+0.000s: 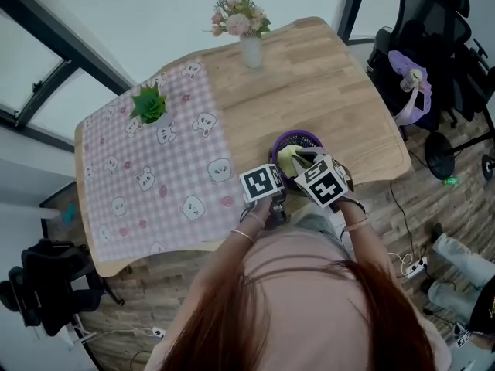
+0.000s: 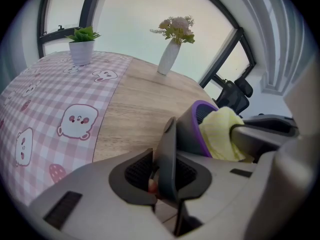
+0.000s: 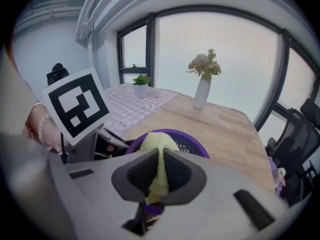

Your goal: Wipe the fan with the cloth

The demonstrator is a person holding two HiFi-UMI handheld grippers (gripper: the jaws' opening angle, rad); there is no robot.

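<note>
Head view is showing you working at the near edge of the wooden table [image 1: 332, 83], with both grippers meeting over the small fan [image 1: 298, 139], whose purple rim is standing just beside the table's edge. Your left gripper [image 2: 167, 174] is clamping a flat dark grey part of the fan, its jaws narrowly apart with that piece pinched between the pads. Your right gripper [image 3: 157, 171] is gripping the yellow cloth [image 3: 156, 151], jaws closed on a fold of it, and the cloth is lying against the fan's purple grille. A pink checked tablecloth [image 1: 155, 184] is covering the table's left part, with a potted plant [image 1: 149, 105] on it. A vase of flowers [image 1: 250, 49] is standing at the far edge.
</note>
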